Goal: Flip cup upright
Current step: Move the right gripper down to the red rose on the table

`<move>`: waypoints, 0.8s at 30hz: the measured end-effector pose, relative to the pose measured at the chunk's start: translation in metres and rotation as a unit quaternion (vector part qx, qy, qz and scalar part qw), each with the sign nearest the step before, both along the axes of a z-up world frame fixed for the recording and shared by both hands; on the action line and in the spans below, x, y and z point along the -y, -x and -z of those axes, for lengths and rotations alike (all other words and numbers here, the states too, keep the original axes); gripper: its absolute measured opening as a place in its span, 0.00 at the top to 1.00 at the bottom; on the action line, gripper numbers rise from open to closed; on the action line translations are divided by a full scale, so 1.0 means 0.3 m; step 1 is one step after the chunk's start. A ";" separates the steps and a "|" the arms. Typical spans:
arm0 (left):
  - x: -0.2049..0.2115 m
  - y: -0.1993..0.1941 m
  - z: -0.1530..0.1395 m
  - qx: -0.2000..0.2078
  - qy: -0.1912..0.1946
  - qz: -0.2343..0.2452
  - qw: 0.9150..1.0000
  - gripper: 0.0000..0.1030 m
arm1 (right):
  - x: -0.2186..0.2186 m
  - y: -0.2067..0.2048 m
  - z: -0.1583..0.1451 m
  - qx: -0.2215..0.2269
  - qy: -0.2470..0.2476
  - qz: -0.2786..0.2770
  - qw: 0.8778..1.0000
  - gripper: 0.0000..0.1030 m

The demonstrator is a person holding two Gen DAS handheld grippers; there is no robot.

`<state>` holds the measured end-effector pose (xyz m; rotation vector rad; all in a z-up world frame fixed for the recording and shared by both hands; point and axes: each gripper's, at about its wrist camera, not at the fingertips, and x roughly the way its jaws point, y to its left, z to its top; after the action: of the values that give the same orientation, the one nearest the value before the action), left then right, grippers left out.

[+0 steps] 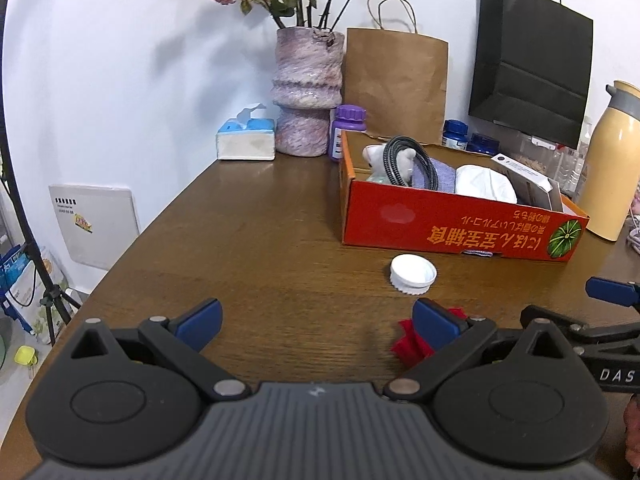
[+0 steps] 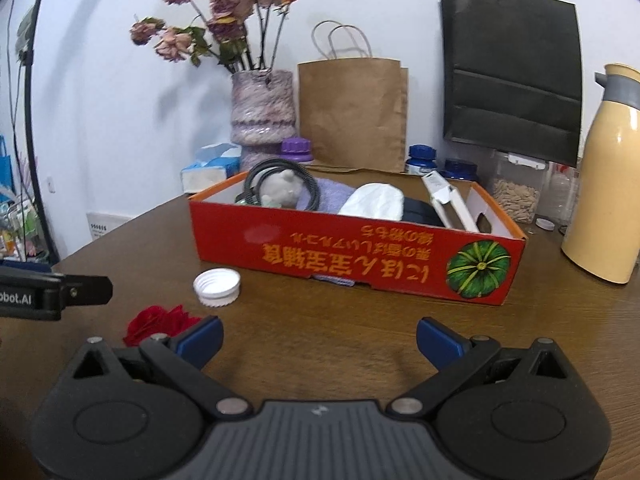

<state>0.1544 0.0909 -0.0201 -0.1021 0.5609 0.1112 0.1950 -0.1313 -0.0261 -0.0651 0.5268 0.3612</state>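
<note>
Brown wood-grain table (image 1: 256, 240) carries everything. Largest on it is the red cardboard box (image 2: 352, 256), printed upside down, holding a coiled cable, cloths and a white carton. Near its front wall sits the white ribbed cup (image 1: 413, 274) — small, cap-like, and from both views its hollow seems to face up already, though I cannot be sure. Red crumpled scrap (image 2: 160, 322) lies just beside it, nearer the grippers.

Left gripper (image 1: 316, 322): blue pads wide apart, nothing between them, cup ahead and to its right. Right gripper (image 2: 320, 340): likewise spread and empty, cup ahead-left.

Judged step — approach, no contact yet, or the flip is done. Next move calls for confirming which face is up, then closing on the ribbed rim.
</note>
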 end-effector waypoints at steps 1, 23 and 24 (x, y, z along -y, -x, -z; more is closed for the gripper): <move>-0.005 0.005 0.001 0.000 0.001 0.000 1.000 0.00 | -0.007 0.003 0.001 -0.001 0.001 -0.003 1.000 0.00; -0.142 0.052 0.004 0.006 0.032 -0.053 0.998 0.00 | -0.226 0.009 0.004 -0.019 0.012 -0.097 0.995 0.00; -0.147 0.052 0.004 0.006 0.033 -0.055 0.998 0.00 | -0.237 0.002 0.007 -0.024 0.015 -0.101 0.994 0.00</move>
<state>0.1388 0.1349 -0.0213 -0.1984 0.5474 0.1994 0.1946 -0.0603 -0.0282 -0.1404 0.5746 0.5539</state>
